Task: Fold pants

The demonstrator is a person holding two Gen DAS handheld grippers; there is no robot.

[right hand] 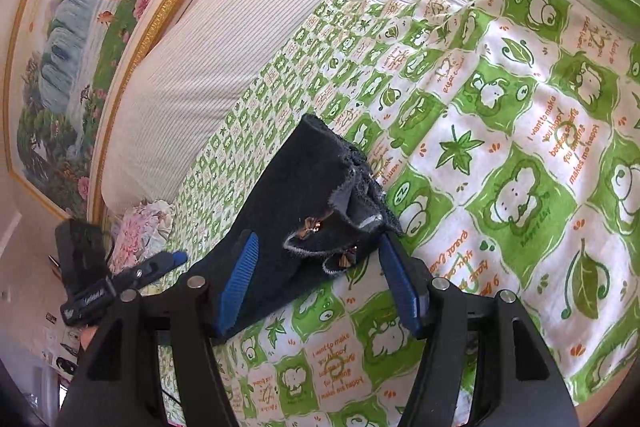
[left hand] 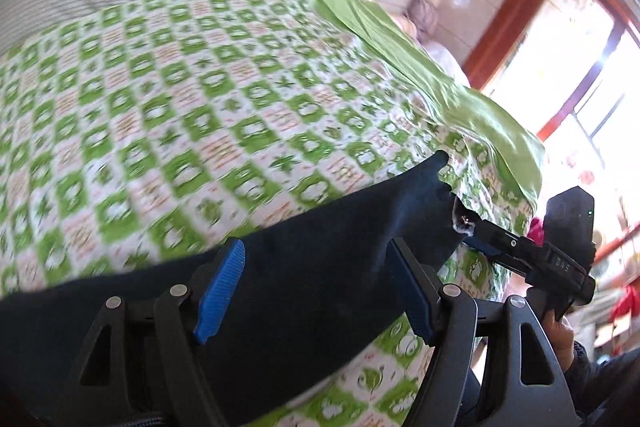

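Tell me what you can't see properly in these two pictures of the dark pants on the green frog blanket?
- Dark navy pants: left wrist view, the lower part is hidden behind the left gripper and cut off by the edge.
- Green-and-white patterned blanket: left wrist view, print smeared by motion blur.
- Small brown ornaments on the frayed hem: right wrist view, too small to identify.
- Right gripper: whether its open fingers touch the cloth is unclear.

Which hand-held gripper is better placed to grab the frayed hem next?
Right, probably. The right hand-held gripper stands open straddling the pants at the frayed hem; the left hand-held gripper straddles mid-leg.
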